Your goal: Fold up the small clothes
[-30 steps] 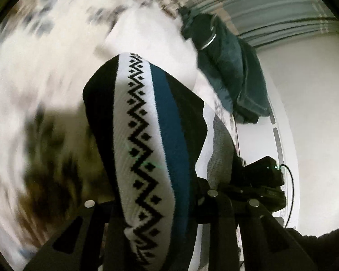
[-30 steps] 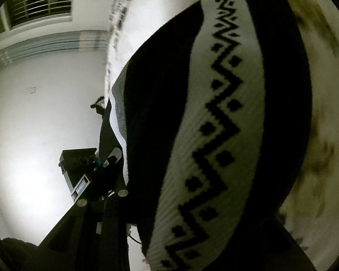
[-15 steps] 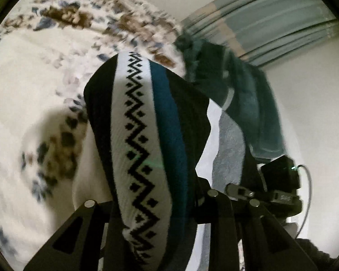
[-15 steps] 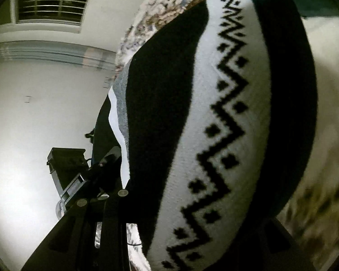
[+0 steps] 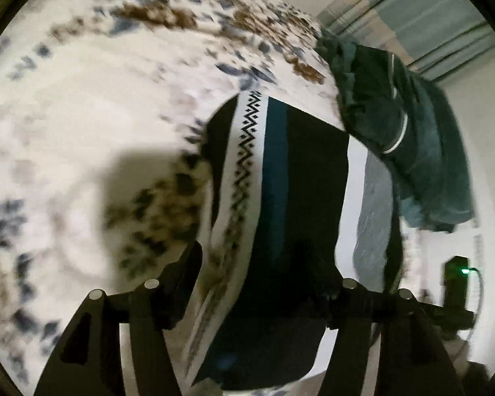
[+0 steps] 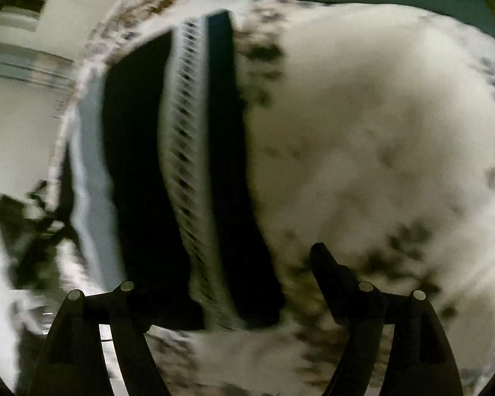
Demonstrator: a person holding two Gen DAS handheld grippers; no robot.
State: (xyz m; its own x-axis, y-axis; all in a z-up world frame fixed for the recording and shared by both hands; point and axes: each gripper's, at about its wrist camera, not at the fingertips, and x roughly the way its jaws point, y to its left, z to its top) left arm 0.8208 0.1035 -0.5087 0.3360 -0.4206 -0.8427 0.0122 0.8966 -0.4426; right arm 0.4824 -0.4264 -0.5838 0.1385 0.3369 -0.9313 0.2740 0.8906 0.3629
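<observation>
Teal garment pile (image 5: 409,125) only in L view, beside striped knit (image 5: 280,198)

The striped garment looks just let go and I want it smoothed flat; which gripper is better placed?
Probably the left gripper: its opening jaws straddle the striped garment. The right gripper, also opening, sits more over the floral bedspread.

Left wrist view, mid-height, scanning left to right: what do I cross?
Floral bedspread → striped knit garment, its zigzag band leftmost, then teal stripe, black, white, grey → dark green clothing pile → white wall.
</observation>
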